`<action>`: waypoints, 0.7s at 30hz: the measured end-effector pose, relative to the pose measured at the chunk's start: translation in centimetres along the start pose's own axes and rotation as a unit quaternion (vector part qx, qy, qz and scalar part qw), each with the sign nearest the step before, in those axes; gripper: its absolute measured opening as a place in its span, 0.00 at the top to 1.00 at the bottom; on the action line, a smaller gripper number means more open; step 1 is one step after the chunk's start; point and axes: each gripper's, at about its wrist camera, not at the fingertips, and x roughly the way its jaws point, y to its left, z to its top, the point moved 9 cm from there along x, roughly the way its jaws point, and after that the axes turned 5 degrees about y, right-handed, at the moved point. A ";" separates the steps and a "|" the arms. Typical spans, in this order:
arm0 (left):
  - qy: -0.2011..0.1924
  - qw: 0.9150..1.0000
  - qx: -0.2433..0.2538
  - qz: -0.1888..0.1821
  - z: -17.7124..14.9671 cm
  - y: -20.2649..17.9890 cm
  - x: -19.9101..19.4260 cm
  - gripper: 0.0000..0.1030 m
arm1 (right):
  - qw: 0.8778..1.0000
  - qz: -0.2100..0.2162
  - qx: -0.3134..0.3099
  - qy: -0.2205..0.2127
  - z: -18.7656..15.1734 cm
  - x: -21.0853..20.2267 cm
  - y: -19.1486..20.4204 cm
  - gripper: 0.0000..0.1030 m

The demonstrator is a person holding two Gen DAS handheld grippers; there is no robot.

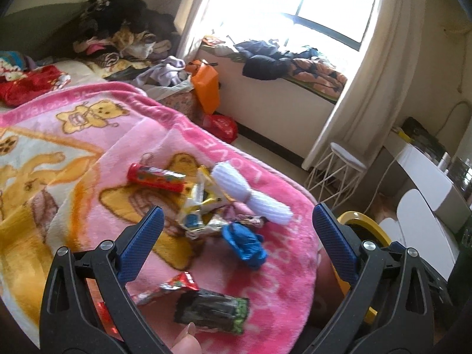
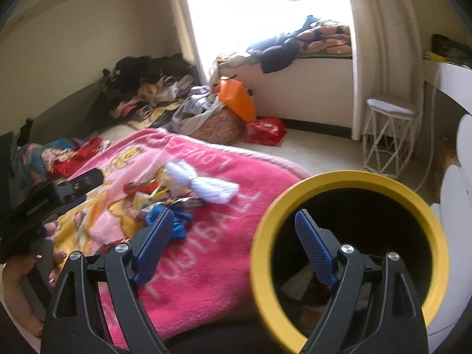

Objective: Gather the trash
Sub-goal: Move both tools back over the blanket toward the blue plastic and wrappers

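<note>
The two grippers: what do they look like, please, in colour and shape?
Both look alike. The left gripper and the right gripper each have two black plastic arms with triangular cut-outs and round silver pivot screws. Their fingers carry long, blue, ribbed pads that taper toward the tip. No cables or sleeves are visible.

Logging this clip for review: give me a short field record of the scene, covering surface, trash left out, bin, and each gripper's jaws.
surface: pink cartoon blanket on a bed
trash on blanket: red wrapper, yellow-white wrappers, white yarn bundle, blue crumpled bag, dark green-edged wrapper
bin: yellow-rimmed bin beside the bed edge, some items already inside
left gripper: jaws open, empty, above the pile
right gripper: jaws open, empty, by the bin rim
</note>
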 end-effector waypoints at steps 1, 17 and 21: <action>0.001 1.000 -0.004 0.003 0.0 0.4 0.1 0.10 | 1.000 0.002 -0.005 0.004 -0.1 0.3 0.6 0.21; 0.035 0.997 -0.060 0.024 -0.5 6.1 2.0 0.11 | 0.993 0.044 -0.063 0.092 -2.3 7.0 6.9 0.21; 0.044 0.997 -0.064 0.024 -0.5 6.7 2.6 0.16 | 0.991 0.045 -0.072 0.104 -2.5 8.5 7.6 0.21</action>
